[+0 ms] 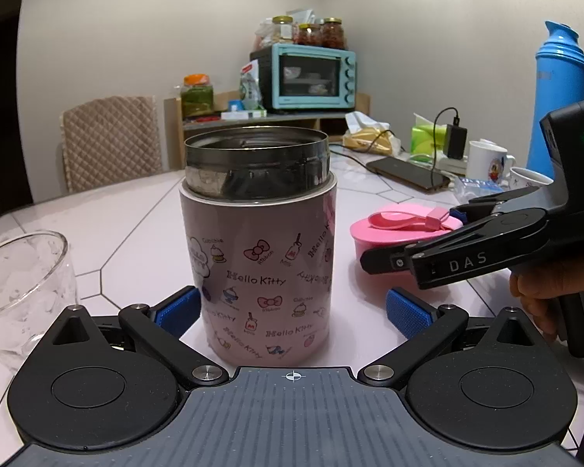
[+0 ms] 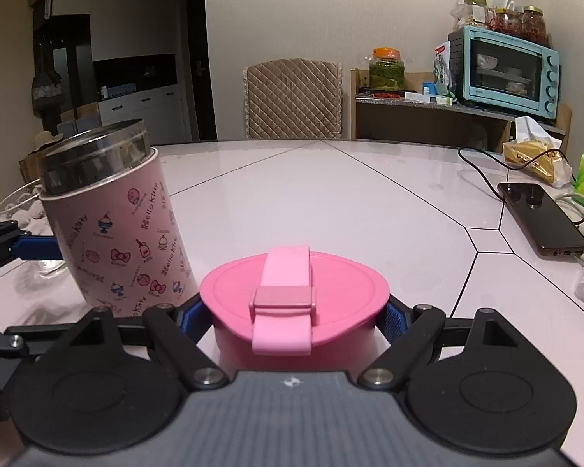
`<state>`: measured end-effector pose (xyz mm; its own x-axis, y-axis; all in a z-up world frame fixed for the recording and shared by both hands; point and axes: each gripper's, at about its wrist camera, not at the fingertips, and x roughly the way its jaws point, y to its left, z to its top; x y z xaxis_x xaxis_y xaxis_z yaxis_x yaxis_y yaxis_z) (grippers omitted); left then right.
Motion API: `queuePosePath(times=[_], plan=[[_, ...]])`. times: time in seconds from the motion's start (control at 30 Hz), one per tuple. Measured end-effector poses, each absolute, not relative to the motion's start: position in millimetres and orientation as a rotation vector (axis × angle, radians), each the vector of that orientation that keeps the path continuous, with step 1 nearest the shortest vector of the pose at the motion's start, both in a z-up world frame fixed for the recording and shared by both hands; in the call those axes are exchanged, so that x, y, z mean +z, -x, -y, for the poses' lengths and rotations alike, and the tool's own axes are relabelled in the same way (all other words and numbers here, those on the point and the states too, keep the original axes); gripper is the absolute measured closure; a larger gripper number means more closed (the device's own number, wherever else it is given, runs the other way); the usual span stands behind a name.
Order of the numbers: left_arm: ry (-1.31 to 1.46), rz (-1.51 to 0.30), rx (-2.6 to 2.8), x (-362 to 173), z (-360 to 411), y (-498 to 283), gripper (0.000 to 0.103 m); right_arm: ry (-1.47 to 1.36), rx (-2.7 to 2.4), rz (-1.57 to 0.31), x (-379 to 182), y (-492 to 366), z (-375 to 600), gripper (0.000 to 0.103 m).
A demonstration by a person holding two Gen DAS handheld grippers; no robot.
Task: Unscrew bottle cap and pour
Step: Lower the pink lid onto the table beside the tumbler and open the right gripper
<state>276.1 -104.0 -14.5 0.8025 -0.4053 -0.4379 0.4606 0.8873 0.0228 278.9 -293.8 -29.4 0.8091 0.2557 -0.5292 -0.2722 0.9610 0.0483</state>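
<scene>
Nearest us, left tongs point(image 1: 292, 311) spread wide around the uncapped pink bottle point(image 1: 261, 268) upright on the tabletop point(image 1: 144, 210), right tongs point(image 2: 294, 313) clasping its pink cap point(image 2: 292, 288); rigid, probably slippery, best gripped mid-body.

Both wrist cameras sit low over the table point(image 1: 144, 210), close behind the Hello Kitty flask point(image 1: 262, 272) and pink lid point(image 2: 294, 292), sharing its far edge.
</scene>
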Motion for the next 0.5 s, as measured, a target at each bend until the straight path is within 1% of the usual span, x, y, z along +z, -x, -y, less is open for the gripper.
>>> queuePosePath(times=[0.5], plan=[[-0.138,-0.446,-0.474,-13.8,108.7,-276.8,0.000,0.041,0.279,-0.587,-31.4,-285.2,295.1,0.017]])
